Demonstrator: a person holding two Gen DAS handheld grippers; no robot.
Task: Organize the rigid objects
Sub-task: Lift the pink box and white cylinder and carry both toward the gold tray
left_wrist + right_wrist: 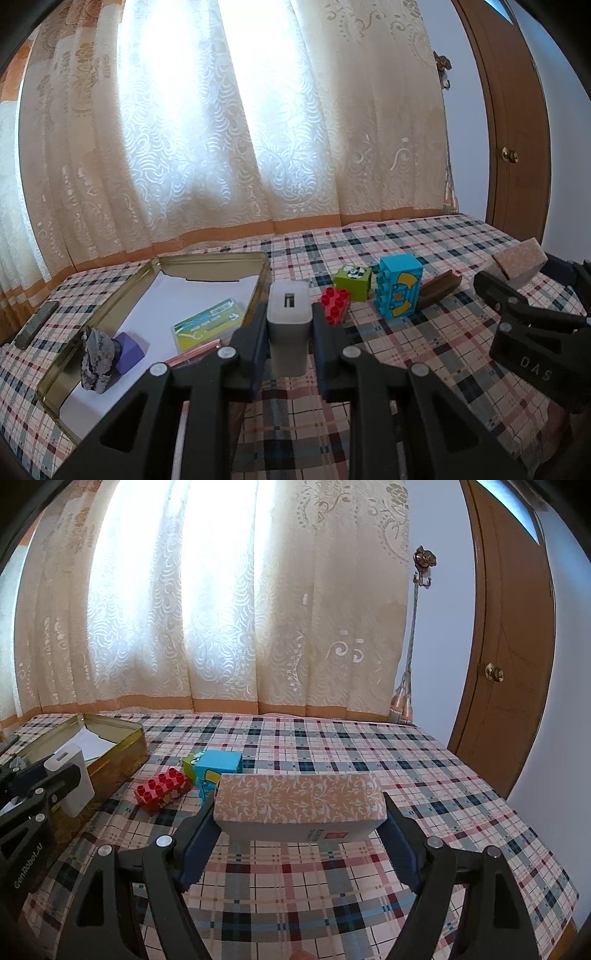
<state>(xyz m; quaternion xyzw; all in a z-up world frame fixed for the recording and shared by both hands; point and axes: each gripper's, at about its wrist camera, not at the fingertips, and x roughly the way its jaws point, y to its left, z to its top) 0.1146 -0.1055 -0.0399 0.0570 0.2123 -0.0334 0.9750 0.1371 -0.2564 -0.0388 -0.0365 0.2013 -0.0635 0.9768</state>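
My left gripper [288, 321] is shut on a grey-white power bank [287, 325], held above the cloth beside the open gold tin [258, 291]. In the right wrist view the same power bank [72, 775] shows at the left, next to the tin [122, 753]. My right gripper [299, 812] is shut on a flat box with an orange floral pattern [299, 797], held above the table. The box [519, 264] also shows at the right of the left wrist view. A red brick [335, 305], a green block [352, 282] and a blue block [399, 291] lie between the two grippers.
The tin holds a dark stone [96, 365], a purple block [127, 352] and a green card box [210, 325]. A phone [35, 325] lies left of the tin. A brown comb-like piece [439, 288] lies right of the blue block. The checked table [369, 746] ends at curtains; a door [517, 646] stands right.
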